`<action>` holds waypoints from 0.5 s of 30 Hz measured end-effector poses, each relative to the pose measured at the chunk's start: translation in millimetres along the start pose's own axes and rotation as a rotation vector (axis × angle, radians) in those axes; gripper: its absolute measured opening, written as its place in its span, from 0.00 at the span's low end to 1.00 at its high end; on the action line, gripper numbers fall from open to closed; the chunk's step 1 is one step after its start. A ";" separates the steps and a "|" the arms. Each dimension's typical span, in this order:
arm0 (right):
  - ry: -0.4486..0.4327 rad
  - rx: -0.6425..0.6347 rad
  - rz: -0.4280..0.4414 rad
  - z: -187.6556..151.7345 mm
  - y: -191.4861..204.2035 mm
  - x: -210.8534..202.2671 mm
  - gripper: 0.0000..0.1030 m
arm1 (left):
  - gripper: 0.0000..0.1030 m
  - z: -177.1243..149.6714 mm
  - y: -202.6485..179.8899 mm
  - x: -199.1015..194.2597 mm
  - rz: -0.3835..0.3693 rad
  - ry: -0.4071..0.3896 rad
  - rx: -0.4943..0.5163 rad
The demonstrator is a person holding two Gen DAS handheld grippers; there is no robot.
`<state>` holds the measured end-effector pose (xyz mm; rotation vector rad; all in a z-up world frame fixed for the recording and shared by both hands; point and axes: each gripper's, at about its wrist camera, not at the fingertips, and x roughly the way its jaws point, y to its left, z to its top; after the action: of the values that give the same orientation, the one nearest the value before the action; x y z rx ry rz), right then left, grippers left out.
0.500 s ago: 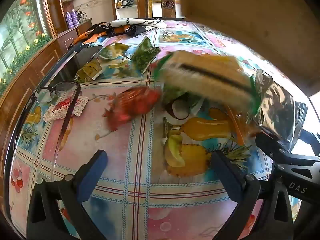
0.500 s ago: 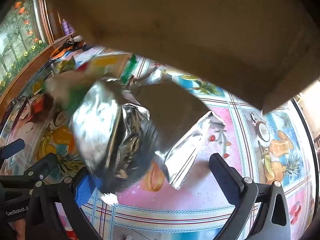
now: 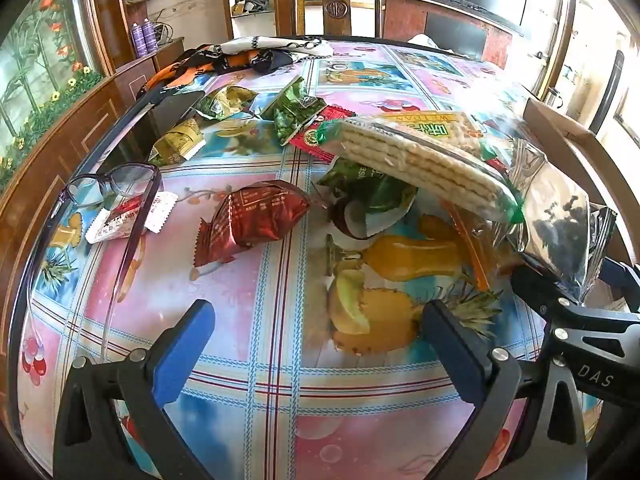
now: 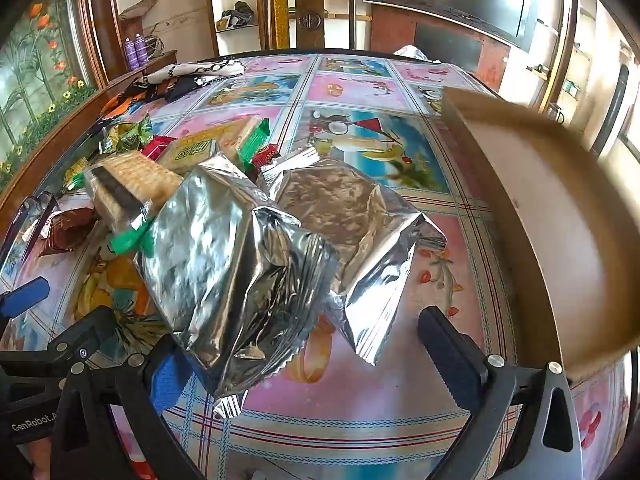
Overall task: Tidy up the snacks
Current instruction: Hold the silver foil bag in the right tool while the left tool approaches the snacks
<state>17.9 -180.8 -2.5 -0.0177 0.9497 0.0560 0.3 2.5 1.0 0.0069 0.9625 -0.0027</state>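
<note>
Snacks lie heaped on the fruit-print tablecloth (image 3: 280,360). A wafer pack (image 3: 420,156) with green ends rests on top of a green packet (image 3: 368,192); a dark red packet (image 3: 252,216) lies to its left. My left gripper (image 3: 316,344) is open and empty above the cloth, short of the pile. In the right wrist view two silver foil bags (image 4: 240,264), (image 4: 360,216) lie between the fingers of my right gripper (image 4: 320,352), which is open. The nearer bag leans on the left finger (image 4: 168,376). A cardboard box (image 4: 552,220) is at the right.
Glasses (image 3: 112,188) and a white-red sachet (image 3: 128,216) lie at the left edge. Green and yellow packets (image 3: 224,100) and a scarf (image 3: 256,52) lie farther back. A wooden chair (image 3: 336,4) stands beyond the table.
The cardboard box that filled the top of both views has swung off to the right. The wafer pack and the foil bags have dropped onto the table and come to rest.
</note>
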 end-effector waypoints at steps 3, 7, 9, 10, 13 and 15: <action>0.000 0.000 -0.001 -0.5 0.3 -0.7 1.00 | 1.00 0.0 0.1 -0.1 0.000 0.000 0.000; 0.000 0.000 -0.001 -1.2 -0.3 -0.9 1.00 | 1.00 0.8 0.4 0.8 0.000 0.000 0.000; 0.000 0.000 -0.001 -1.3 -0.4 -0.7 1.00 | 1.00 0.9 0.8 0.7 0.000 0.000 0.000; 0.000 0.000 -0.001 -1.7 -0.6 -0.8 1.00 | 1.00 0.7 0.7 0.8 0.000 0.000 0.000; 0.000 0.005 -0.002 -1.9 -1.0 -0.6 1.00 | 1.00 0.6 0.6 0.9 -0.001 0.000 0.000; 0.001 0.005 -0.004 -0.4 0.4 -1.0 1.00 | 1.00 0.3 0.5 0.4 -0.002 0.007 0.008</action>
<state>16.9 -180.4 -1.9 -0.0150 0.9511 0.0496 0.7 3.0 0.8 0.0134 0.9693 -0.0078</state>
